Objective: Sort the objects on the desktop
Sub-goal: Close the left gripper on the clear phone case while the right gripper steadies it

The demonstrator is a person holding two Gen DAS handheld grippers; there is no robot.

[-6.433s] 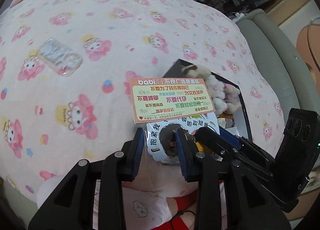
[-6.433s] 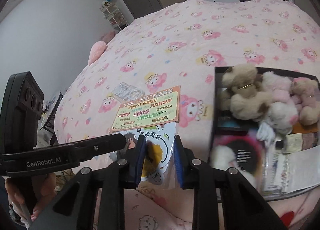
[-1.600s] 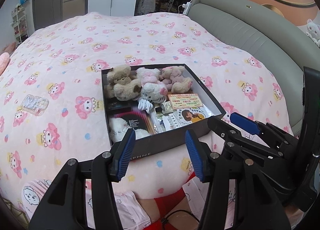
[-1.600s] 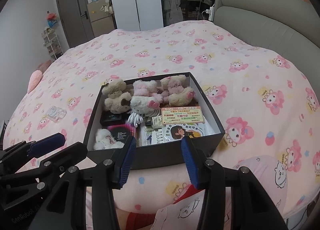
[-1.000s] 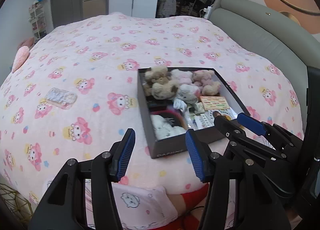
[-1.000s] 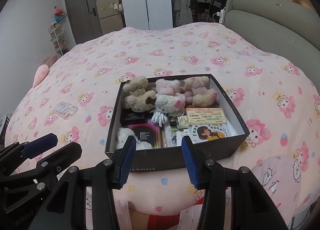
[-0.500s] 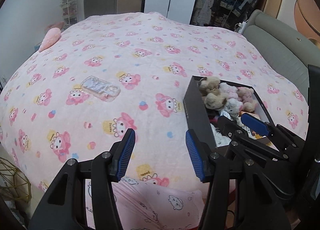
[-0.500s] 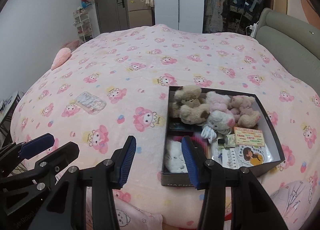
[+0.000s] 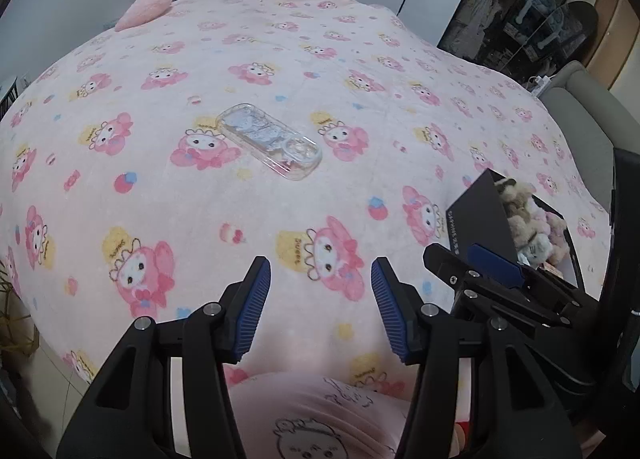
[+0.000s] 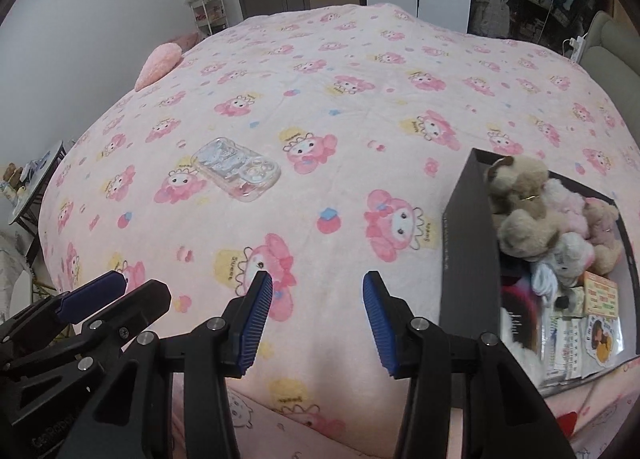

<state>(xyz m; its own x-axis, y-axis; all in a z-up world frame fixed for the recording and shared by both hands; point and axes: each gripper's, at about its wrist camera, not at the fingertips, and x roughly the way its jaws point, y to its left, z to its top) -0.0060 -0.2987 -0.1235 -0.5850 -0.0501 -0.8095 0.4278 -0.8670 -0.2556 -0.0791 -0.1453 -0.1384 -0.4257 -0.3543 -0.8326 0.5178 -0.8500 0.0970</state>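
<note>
Pink cartoon-print blanket [image 10: 360,71] covers the bed. Clear phone case [image 9: 270,141] [image 10: 236,169], glossy, pale stickers inside, round camera cutout, lies flat, well apart from black box [image 10: 468,243] at right. Box holds plush bears [image 10: 520,203] and cards. Left tool [image 9: 320,311] and right tool [image 10: 316,319]: both parted, nothing between pads, above blanket.

a clear phone case [image 9: 270,147] lies flat on the pink blanket, well apart from the black box [image 10: 468,255] filled with plush toys [image 10: 524,207] and cards [image 10: 601,295].
</note>
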